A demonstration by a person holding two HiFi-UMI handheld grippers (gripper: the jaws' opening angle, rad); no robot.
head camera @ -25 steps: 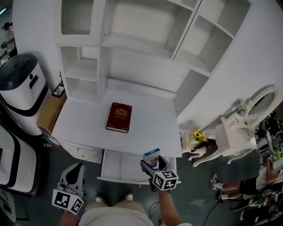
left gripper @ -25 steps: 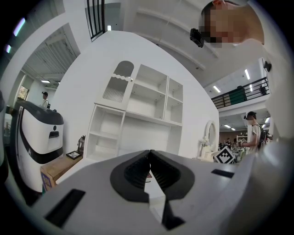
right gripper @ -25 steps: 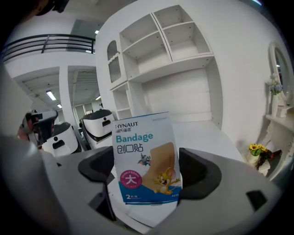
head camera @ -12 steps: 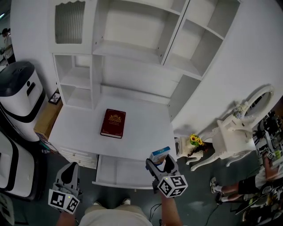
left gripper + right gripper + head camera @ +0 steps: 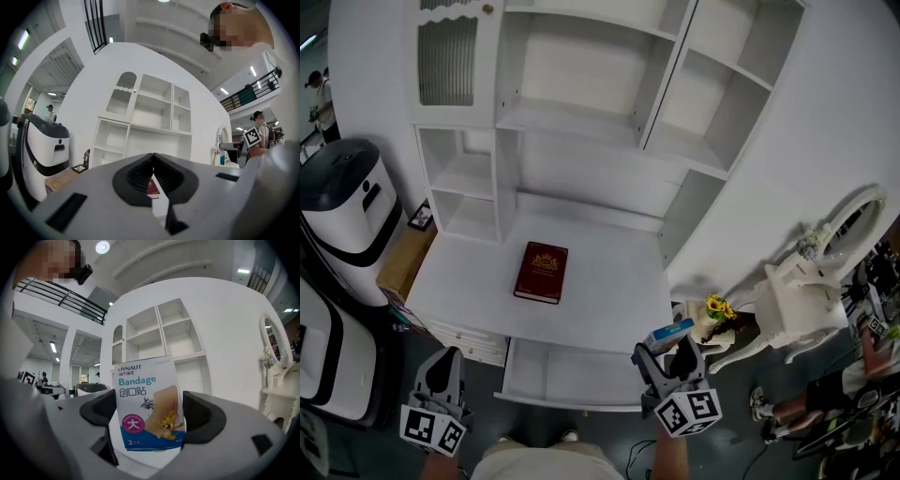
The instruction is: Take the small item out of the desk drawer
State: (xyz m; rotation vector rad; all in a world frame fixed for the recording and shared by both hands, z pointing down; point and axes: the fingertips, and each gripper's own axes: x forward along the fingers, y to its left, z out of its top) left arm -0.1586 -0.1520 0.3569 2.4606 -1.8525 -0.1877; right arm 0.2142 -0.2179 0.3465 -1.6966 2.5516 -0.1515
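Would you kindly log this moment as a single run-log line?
right tongs: shut on bandage box | left tongs: shut, empty | drawer: open | red book: on desk

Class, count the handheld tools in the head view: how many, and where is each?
2. The left tool hangs low, left of the open drawer, shut and empty. The right tool is by the drawer's right front corner, shut on the bandage box. None seems hidden.

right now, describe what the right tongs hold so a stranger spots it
Find the white desk and its open drawer; the right tongs are by its right end. They clamp a small white-and-blue "Bandage" box, unlike the red book.
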